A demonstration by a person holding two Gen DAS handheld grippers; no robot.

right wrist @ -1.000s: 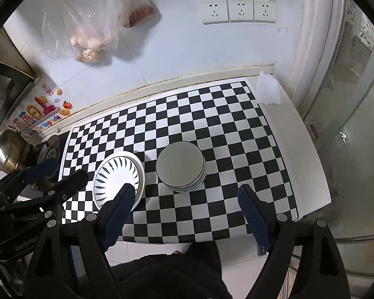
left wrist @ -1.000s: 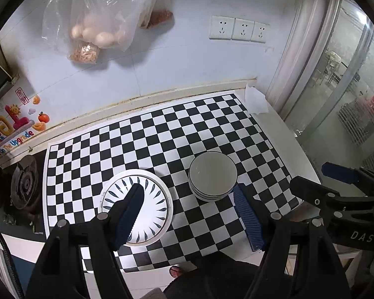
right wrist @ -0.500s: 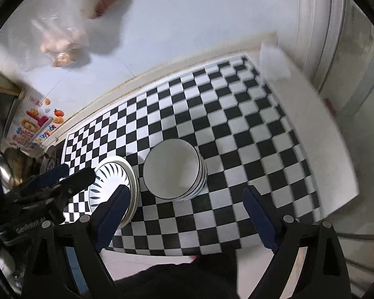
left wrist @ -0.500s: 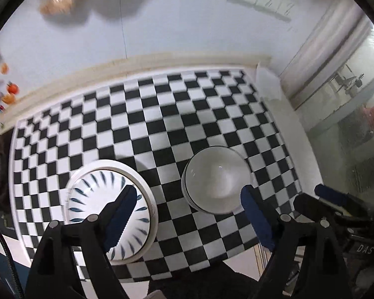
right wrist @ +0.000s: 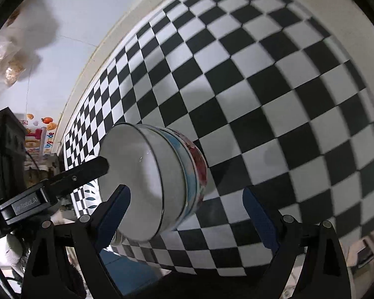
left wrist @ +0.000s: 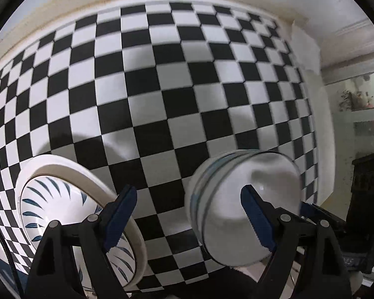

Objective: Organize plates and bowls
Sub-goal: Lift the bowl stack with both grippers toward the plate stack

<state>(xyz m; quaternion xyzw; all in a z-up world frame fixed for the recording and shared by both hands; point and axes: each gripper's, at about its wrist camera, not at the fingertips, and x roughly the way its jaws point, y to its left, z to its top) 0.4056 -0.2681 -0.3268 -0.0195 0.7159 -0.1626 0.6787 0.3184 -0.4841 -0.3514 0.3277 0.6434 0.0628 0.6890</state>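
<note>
Left gripper (left wrist: pixel 188 214) low over checkered mat (left wrist: pixel 167 79), jaws wide apart, nothing between. Plate (left wrist: pixel 62 199) with blue leaf marks near left, behind left finger (left wrist: pixel 119 216). Stacked bowls (left wrist: pixel 236 199) near right, behind right finger (left wrist: pixel 256 220); contact unclear, bowls blurred. White paper (left wrist: pixel 305 47) at far right mat edge.

Checkered tabletop (left wrist: pixel 177 79), pale wall (right wrist: pixel 87 17)

My left wrist view sits close above the checkered mat (left wrist: pixel 177 94), facing the far wall. My right wrist view, equally near, tilts leftward. Both share the stacked bowls (left wrist: pixel 246 199) and mat.
</note>
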